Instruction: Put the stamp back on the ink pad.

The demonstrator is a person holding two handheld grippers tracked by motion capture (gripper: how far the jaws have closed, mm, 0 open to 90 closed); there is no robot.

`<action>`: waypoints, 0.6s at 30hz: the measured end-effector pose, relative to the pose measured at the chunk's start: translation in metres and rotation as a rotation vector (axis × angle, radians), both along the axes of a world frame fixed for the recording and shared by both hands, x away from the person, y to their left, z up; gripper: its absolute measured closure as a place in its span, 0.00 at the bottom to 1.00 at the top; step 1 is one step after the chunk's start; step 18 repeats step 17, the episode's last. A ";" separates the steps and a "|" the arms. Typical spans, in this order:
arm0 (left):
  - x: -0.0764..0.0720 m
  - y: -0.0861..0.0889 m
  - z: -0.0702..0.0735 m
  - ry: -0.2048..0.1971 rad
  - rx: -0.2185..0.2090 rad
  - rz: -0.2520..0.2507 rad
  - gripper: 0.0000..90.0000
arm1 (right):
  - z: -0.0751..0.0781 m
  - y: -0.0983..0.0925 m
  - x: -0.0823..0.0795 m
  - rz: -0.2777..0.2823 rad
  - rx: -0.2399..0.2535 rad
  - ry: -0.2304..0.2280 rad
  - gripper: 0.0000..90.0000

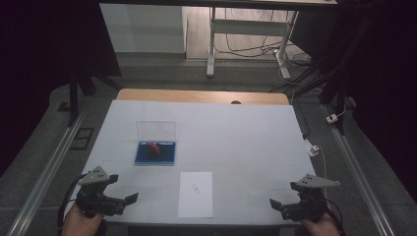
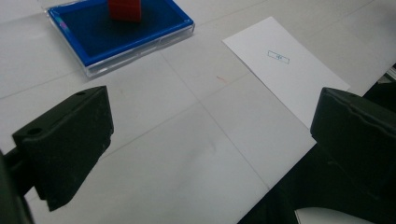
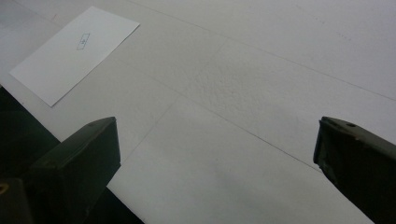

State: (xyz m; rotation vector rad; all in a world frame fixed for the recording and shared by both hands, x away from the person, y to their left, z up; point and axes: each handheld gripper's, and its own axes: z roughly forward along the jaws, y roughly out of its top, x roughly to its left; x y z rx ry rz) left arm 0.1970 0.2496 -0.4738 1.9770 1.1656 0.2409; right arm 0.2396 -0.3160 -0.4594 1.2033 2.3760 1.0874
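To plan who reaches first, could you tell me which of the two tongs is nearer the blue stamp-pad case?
The left tongs: the open blue stamp-pad case, holding a red stamp, lies just ahead of them. The right tongs sit across the table, beyond the white paper sheet.

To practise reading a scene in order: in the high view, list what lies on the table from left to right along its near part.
Left hand-held gripper → blue tray holding a red block → white paper sheet → right hand-held gripper.

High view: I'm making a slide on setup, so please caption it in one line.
Left gripper and right gripper, both open, flank a paper sheet before a blue tray.
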 end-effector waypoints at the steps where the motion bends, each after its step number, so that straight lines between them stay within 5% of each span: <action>1: -0.001 0.000 0.000 0.001 0.006 0.003 0.00 | 0.000 0.000 0.000 -0.001 -0.002 0.000 0.01; 18: -0.004 0.001 -0.003 0.049 0.090 0.054 0.00 | 0.000 0.001 0.000 0.000 -0.005 0.000 0.01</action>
